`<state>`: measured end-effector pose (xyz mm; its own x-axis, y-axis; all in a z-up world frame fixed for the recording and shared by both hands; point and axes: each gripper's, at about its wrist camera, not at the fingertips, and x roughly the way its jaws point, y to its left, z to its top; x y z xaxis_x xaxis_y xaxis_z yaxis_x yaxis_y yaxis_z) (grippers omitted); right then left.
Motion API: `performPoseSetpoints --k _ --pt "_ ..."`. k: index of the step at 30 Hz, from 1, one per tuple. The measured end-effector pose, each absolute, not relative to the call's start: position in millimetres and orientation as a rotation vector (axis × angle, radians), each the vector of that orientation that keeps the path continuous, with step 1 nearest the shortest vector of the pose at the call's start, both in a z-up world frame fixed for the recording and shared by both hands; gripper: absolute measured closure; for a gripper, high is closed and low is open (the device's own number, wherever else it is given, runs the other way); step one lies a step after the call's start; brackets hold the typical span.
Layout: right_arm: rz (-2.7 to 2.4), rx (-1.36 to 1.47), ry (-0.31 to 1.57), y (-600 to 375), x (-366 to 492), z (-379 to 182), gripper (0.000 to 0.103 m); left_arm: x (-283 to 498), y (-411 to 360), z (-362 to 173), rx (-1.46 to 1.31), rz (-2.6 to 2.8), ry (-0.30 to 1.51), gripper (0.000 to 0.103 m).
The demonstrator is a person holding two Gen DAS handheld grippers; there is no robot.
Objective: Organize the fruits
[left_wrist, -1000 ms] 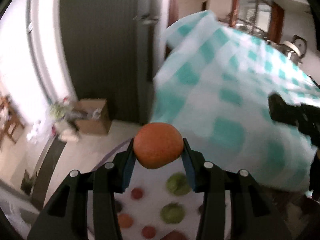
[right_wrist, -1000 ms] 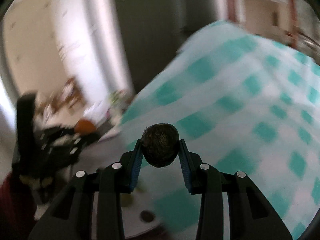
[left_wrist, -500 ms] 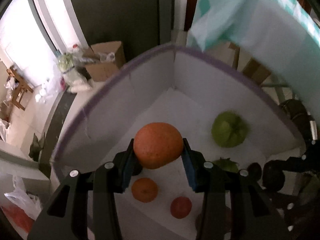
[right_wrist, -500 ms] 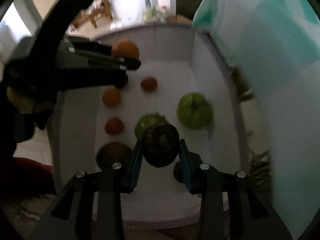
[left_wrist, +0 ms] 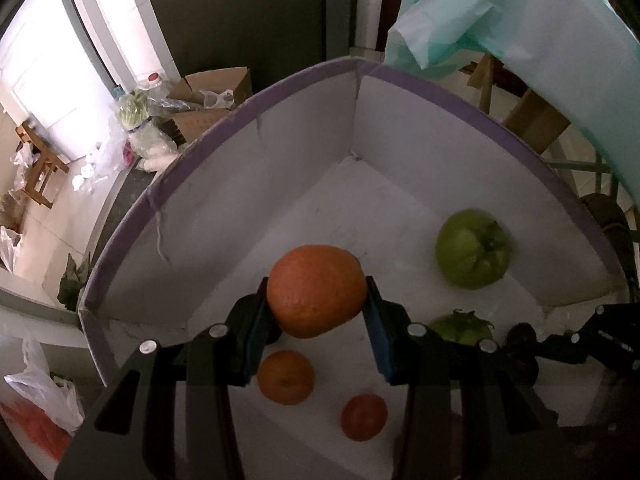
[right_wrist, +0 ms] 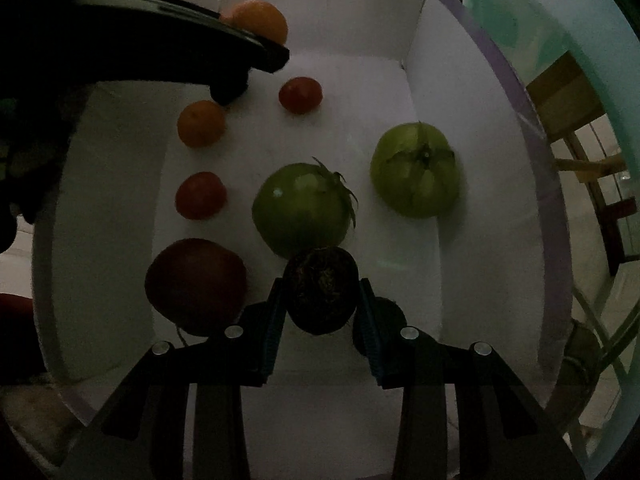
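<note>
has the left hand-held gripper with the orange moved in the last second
Yes. The left hand-held gripper, shut on the orange, has swung from the checked cloth to above the white box.

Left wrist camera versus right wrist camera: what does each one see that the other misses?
Only the left view shows the cardboard boxes on the floor beyond the box wall. Only the right view shows the big dark red fruit and the second small red fruit. Both show the white box, the orange held by the left gripper, the two green fruits, and the dark fruit held by the right gripper.
</note>
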<state>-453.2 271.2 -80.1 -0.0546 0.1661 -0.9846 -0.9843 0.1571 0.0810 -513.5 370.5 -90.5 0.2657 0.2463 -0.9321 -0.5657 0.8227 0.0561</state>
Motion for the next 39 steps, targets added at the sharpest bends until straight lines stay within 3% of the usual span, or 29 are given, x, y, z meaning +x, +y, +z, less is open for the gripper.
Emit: performPoseSetpoints --k 5,6,11,12,14,16,26,39 --pt "1.195 -0.918 1.22 272.0 -447.3 -80.4 0.064 -511.1 370.1 -92.9 -0.326 0.557 1.202 0.058" --pt "1.192 -0.91 1.219 272.0 -446.3 -78.8 0.059 -511.5 370.5 -92.9 -0.329 0.556 1.202 0.057" --pt "1.197 -0.863 1.177 266.5 -445.9 -56.7 0.037 -513.9 369.6 -81.1 -0.343 0.556 1.14 0.032" --pt "1.2 -0.855 1.169 265.7 -446.1 -52.2 0.031 -516.4 368.4 -73.8 -0.353 0.541 1.103 0.022" --pt "1.214 -0.821 1.141 265.5 -446.6 -38.5 0.023 -521.1 363.9 -59.3 -0.349 0.525 1.035 0.02" --pt "1.211 -0.796 1.12 264.0 -446.3 -27.4 0.018 -525.2 358.2 -44.1 -0.316 0.532 0.988 0.002" --pt "1.115 -0.662 1.195 259.3 -434.1 3.3 0.016 -553.3 344.1 25.4 -0.272 0.724 0.806 0.001" --pt "1.006 -0.68 1.158 253.9 -430.2 -6.7 0.016 -548.5 339.2 -12.7 -0.368 0.677 1.024 0.001"
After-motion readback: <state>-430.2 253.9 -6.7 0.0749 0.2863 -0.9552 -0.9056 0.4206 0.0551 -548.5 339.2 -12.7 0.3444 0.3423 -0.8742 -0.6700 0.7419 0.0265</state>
